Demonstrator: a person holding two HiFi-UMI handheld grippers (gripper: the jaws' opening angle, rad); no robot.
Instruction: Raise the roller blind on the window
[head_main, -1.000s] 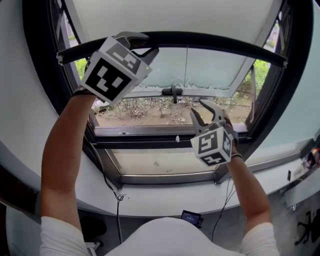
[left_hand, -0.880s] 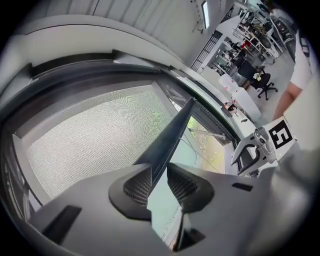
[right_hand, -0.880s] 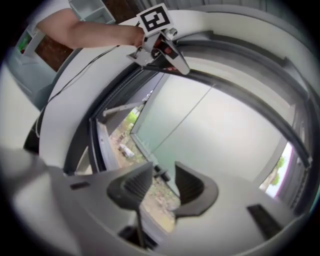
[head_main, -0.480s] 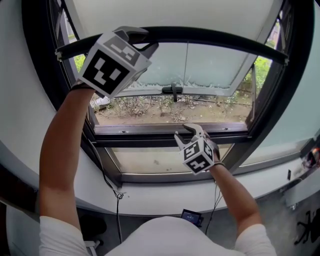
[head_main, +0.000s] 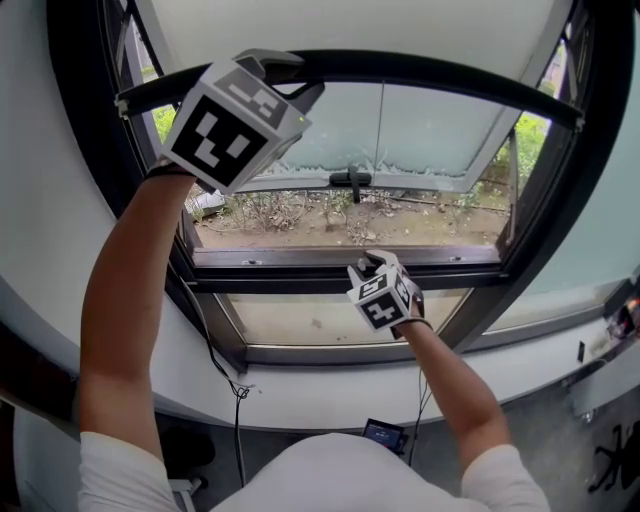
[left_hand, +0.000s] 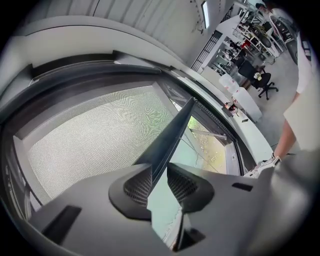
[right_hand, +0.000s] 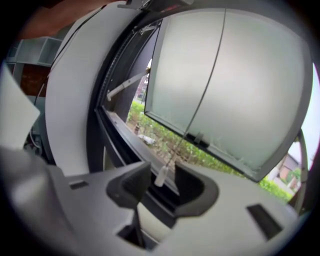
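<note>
The white roller blind (head_main: 350, 25) is drawn most of the way up, and its dark bottom bar (head_main: 430, 75) crosses the top of the window. My left gripper (head_main: 290, 82) is raised to the bar's left end. In the left gripper view the bar (left_hand: 172, 135) runs between the pads and my left gripper (left_hand: 159, 182) is shut on it, in front of the mesh fabric (left_hand: 95, 135). My right gripper (head_main: 368, 262) is low at the frame's middle rail, and its jaws have just been opening. The small white cord pull (right_hand: 161, 176) hangs between the open jaws of my right gripper (right_hand: 161, 186), untouched.
The frosted sash (head_main: 430, 135) is tilted outward, with its handle (head_main: 350, 180) in the middle and plants and soil beyond. A white sill (head_main: 330, 400) curves below the dark frame. A cable (head_main: 235, 395) hangs at the left. Office desks and chairs (left_hand: 250, 65) stand behind.
My right gripper has come down and to the left, from in front of the open window to the middle rail. My left gripper has stayed on the bar.
</note>
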